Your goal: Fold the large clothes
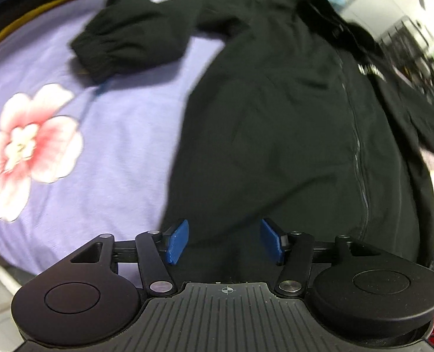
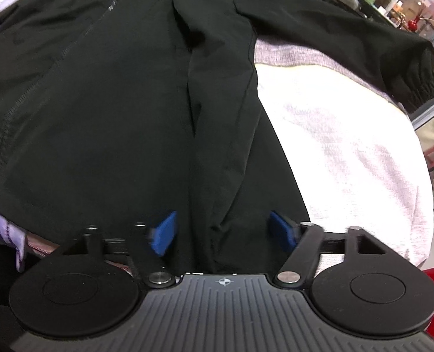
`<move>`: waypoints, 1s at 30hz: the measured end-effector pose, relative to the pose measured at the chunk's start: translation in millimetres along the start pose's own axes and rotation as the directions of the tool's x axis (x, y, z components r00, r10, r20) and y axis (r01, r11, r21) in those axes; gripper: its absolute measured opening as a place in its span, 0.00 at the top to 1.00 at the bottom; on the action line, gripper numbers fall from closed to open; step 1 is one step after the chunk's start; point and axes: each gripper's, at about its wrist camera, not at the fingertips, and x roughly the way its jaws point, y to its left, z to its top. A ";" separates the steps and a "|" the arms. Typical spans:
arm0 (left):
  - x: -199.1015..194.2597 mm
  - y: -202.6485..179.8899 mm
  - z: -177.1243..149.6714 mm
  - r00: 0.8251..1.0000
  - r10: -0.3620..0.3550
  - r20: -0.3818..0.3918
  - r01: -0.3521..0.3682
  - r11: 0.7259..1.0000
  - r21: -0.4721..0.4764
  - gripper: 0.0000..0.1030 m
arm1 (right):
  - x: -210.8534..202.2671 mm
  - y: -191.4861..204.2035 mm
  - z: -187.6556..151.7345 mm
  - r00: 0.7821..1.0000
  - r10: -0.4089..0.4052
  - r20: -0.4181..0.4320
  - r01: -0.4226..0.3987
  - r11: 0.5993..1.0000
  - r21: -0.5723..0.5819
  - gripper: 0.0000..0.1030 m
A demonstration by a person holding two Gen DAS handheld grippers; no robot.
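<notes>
A black zip jacket (image 1: 275, 135) lies front-up, spread flat on a bed w/ lilac floral sheet (image 1: 99, 135); both sleeves out to the sides, elastic cuffs. Chest lettering too blurred to read; hem hidden behind the tools. Left gripper (image 1: 224, 242) & right gripper (image 2: 223, 234): blue fingers wide apart, holding nothing, above the jacket's lower edge.

Right gripper (image 2: 223, 230) is sitting at the bottom center w/ blue pads (image 2: 164, 232) spread apart, nothing pinched btwn them. Black jacket (image 2: 123, 94) is lying flat, filling the left and middle, zipper running diagonally at left. One sleeve (image 2: 363, 44) is stretching to the upper right over a white blanket (image 2: 349, 146).
</notes>
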 end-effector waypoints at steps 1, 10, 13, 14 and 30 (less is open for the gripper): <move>3.1 -4.3 1.1 1.000 0.000 -0.012 0.000 1.000 0.017 0.00 | -0.6 -2.2 -2.9 1.000 0.005 0.000 -0.005 1.000 -0.006 0.55; 9.0 -12.2 2.0 1.000 0.012 -0.020 -0.011 0.997 0.075 0.00 | -36.0 -123.7 10.0 0.930 0.296 0.219 -0.368 0.721 0.587 0.94; 9.6 -4.6 5.8 1.000 0.025 -0.015 -0.024 0.999 0.049 0.00 | -29.4 -179.0 1.8 0.923 0.277 0.268 -0.383 0.587 0.713 0.94; 10.5 -2.2 7.6 0.999 0.030 -0.016 -0.029 0.999 0.042 0.00 | -24.8 -189.4 2.6 0.933 0.250 0.260 -0.360 0.596 0.718 0.94; 26.7 3.8 -13.5 0.993 0.081 -0.086 -0.078 0.996 0.041 0.00 | 6.9 -141.8 12.2 0.999 0.039 -0.029 -0.018 0.847 0.531 0.34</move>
